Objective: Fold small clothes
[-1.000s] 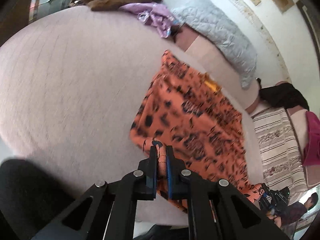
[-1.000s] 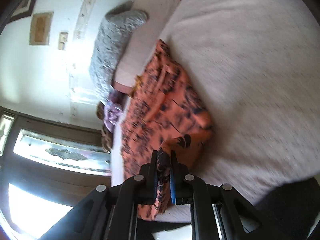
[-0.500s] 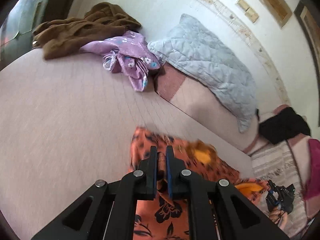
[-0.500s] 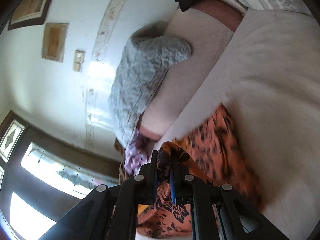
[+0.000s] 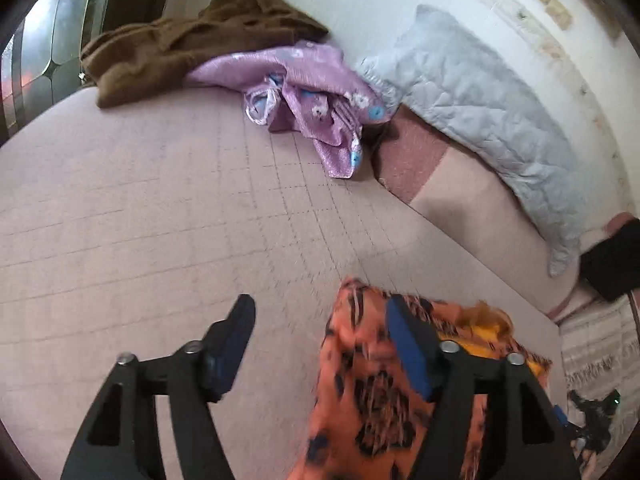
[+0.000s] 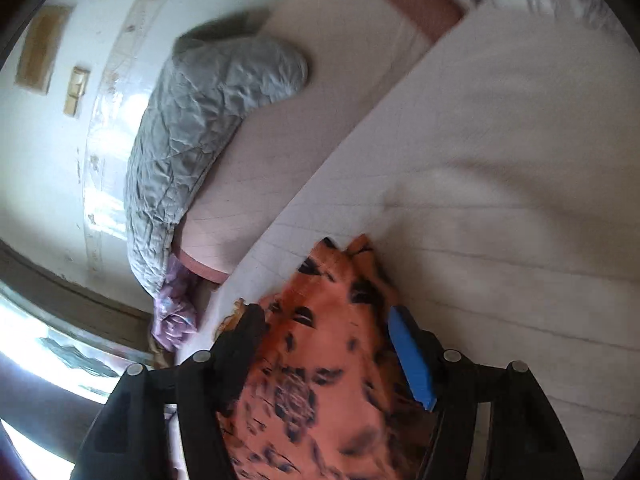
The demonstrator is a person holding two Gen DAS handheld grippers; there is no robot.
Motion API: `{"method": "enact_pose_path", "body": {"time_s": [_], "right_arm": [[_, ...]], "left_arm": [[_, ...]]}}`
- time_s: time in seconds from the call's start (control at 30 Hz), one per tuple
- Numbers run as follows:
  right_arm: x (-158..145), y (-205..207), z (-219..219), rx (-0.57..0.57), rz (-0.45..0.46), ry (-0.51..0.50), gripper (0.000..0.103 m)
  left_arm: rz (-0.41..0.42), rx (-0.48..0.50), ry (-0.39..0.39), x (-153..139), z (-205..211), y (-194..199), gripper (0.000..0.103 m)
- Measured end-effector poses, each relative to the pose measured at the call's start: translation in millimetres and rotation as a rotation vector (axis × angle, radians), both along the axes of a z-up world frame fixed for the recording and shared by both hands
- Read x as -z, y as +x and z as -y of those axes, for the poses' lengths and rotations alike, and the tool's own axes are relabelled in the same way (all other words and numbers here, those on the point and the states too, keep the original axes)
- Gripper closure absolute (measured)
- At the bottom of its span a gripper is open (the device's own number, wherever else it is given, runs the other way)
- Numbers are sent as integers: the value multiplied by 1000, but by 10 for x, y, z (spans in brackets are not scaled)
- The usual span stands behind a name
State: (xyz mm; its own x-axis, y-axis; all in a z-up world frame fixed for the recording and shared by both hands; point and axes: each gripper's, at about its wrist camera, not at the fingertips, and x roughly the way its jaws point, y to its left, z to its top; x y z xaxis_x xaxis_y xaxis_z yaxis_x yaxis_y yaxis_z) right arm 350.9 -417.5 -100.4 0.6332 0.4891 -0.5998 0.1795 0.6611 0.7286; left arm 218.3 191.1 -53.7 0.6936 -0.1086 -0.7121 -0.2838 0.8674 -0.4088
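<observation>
An orange garment with a black flower print (image 5: 376, 392) lies on the pale pink quilted bed (image 5: 140, 220). My left gripper (image 5: 320, 320) is open and empty, low over the garment's far left corner; its right finger is over the cloth. In the right wrist view the same garment (image 6: 312, 380) lies between and under the jaws of my right gripper (image 6: 324, 312), which is open and holds nothing.
A purple flowered garment (image 5: 312, 96) and a brown garment (image 5: 192, 40) lie at the far side of the bed. A grey quilted pillow (image 5: 480, 112) leans on the wall; it also shows in the right wrist view (image 6: 200, 132). A black item (image 5: 612, 260) lies right.
Both grippers carried the garment's edge forward toward the pillow side, laying it over itself. Both then opened and let go of the cloth.
</observation>
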Motion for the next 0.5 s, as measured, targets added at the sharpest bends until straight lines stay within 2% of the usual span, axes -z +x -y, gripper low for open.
{"method": "enact_pose_path", "body": {"time_s": [0.13,0.27,0.3,0.33,0.37,0.4,0.43,0.5], "right_arm": [[187,-277,-158,-155,-80,-109,33],[317,-434,-461,-248,-87,-187,35],[298,-427,-528,-259,-83,-203,46],[272,-391,-607,-277,-87,-208,56],[262,-361,-704,-306,-109,-228,66],[261,-357,-760,-317,-125,-262,74],[252,-317,-822,-327,-154,-295,77],[224,-281,-832,-320,-194,-305,83]], "left_arm": [[-42,70,-24,163,114,-415,31],[-141,151,-22,483,489,-473,31],[-177,188,-6,572,613,-413,31],[-189,194,86,587,739,-371,33],[-192,200,150,575,819,-336,49],[-199,236,181,560,917,-266,65],[-227,251,133,530,952,-188,83],[-256,219,124,387,953,-112,86]]}}
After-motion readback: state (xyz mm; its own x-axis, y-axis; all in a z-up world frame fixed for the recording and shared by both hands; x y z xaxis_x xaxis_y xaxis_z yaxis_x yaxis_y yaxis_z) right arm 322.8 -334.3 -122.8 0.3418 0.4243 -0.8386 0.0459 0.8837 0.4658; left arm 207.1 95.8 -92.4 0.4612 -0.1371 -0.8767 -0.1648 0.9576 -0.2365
